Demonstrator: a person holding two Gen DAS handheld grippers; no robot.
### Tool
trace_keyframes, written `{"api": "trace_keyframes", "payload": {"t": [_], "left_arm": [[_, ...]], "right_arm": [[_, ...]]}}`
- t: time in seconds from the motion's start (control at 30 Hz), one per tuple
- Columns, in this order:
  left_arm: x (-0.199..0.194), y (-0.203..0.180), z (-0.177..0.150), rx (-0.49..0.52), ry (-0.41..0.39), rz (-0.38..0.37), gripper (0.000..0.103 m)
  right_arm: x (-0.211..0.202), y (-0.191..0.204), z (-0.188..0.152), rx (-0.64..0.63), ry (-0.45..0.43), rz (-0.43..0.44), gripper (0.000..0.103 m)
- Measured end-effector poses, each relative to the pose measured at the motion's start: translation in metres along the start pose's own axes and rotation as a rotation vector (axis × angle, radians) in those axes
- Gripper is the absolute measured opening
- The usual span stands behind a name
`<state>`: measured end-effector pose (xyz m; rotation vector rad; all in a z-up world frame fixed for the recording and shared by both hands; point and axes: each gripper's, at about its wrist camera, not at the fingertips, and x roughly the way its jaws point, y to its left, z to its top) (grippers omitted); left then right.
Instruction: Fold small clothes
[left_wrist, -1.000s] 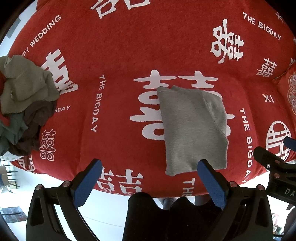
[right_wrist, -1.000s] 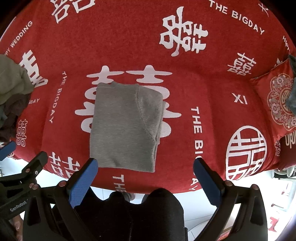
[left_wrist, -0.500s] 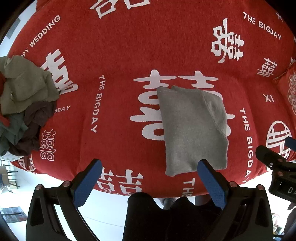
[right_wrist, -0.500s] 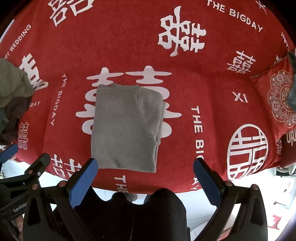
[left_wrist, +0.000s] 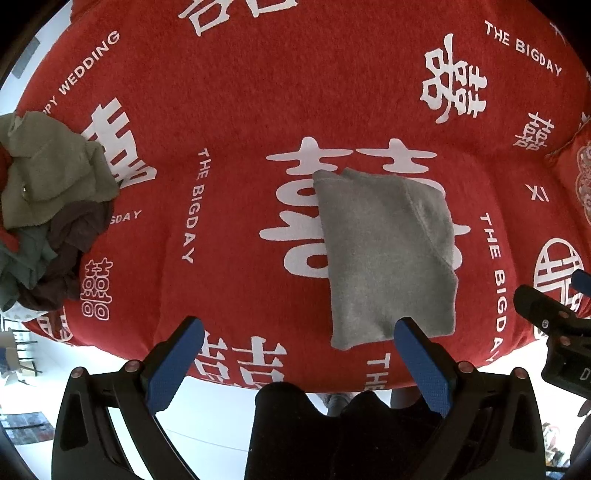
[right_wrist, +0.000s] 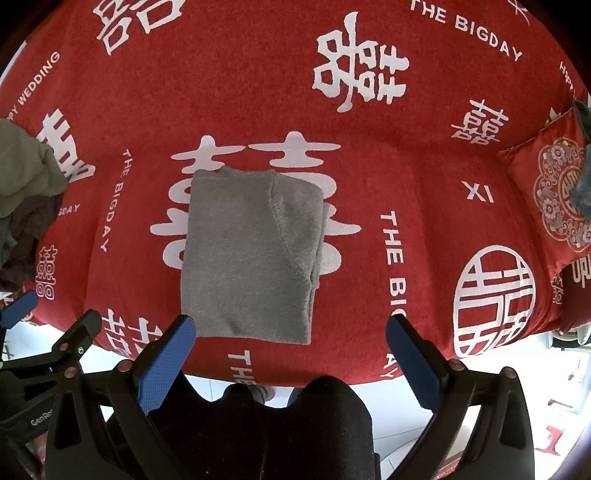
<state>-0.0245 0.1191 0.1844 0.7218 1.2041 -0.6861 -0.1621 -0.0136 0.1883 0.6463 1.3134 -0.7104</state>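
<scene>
One grey garment (left_wrist: 388, 254) lies folded on the red printed cover (left_wrist: 258, 110), close to the cover's near edge and roughly midway along it. It forms a tall rectangle. Its long axis runs from the near edge toward the far edge, and its short bottom hem sits just inside the near edge. A folded-over layer with a visible seam occupies its right portion, and the layered edges show along the right side in the right wrist view (right_wrist: 251, 254).

Relation to the tools:
- The left tool (left_wrist: 299, 365) hangs beyond the near edge, with both blue pads spread wide apart and nothing between them. The garment lies ahead and to its right; the right pad overlaps the bottom hem in the view, though contact cannot be confirmed.
- The right tool (right_wrist: 291, 358) is likewise spread wide and empty. The garment lies ahead and to its left, with the left pad at the bottom left corner of the garment.

The garment therefore sits between the two tools, about equally near to each. A further fold would probably carry the near hem along the long axis toward the far edge, each tool taking its own corner.

A heap of unfolded clothes (left_wrist: 48, 206) rests at the left edge of the cover, well apart from the garment. A patterned cushion (right_wrist: 554, 199) lies at the right edge.
</scene>
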Motion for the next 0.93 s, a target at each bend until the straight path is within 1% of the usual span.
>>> {"api": "trace_keyframes", "payload": {"t": [0.73, 0.93], "left_arm": [[0.0024, 0.0006, -0.0011, -0.005, -0.007, -0.002, 0.103], [-0.0019, 0.0000, 0.0006, -0.007, -0.034, -0.017, 0.103]], "right_arm": [[0.0026, 0.0001, -0.0038, 0.006, 0.003, 0.002, 0.103], [0.0038, 0.0003, -0.0050, 0.008, 0.004, 0.002, 0.103]]}}
